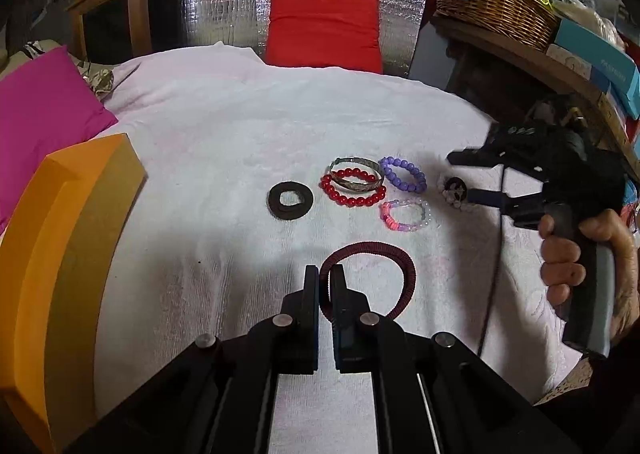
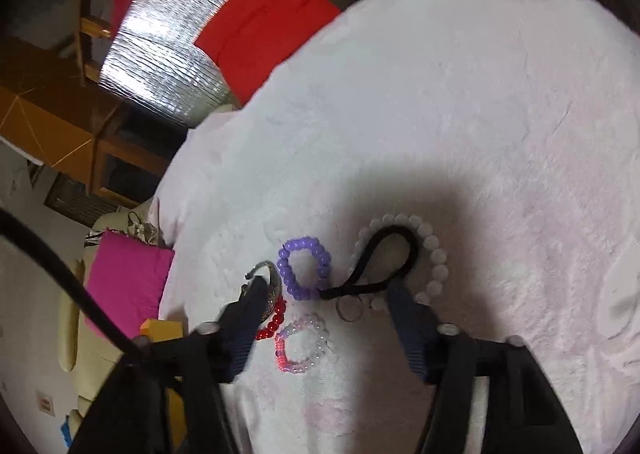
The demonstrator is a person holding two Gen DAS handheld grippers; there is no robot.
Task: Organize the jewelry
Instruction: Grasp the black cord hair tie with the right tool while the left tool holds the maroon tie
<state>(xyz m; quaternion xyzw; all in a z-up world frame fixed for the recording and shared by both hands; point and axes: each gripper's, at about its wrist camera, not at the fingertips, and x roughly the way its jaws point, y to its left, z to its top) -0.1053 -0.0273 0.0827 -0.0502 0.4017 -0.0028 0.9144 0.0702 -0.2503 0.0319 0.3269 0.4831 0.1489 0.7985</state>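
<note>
My left gripper (image 1: 324, 278) is shut on the left side of a maroon cord band (image 1: 410, 278) lying on the white towel (image 1: 240, 114). Beyond it lie a black fabric ring (image 1: 276, 206), a red bead bracelet (image 1: 352, 201) with a silver bangle (image 1: 360, 185) resting on it, a purple bead bracelet (image 1: 404, 186) and a pink-and-clear one (image 1: 390, 222). My right gripper (image 2: 326, 292) stands open just above the pile. Its right finger is beside a black cord loop (image 2: 415, 252) lying on a white bead bracelet (image 2: 439, 254), and its left finger is over the bangle (image 2: 274, 278).
An orange foam block (image 1: 68, 254) stands at the left edge and a magenta cushion (image 1: 44, 114) lies behind it. A red cushion (image 1: 324, 30) leans at the back. A wicker basket (image 1: 492, 2) sits on a shelf to the right. A hand (image 1: 560, 254) holds the right gripper's handle.
</note>
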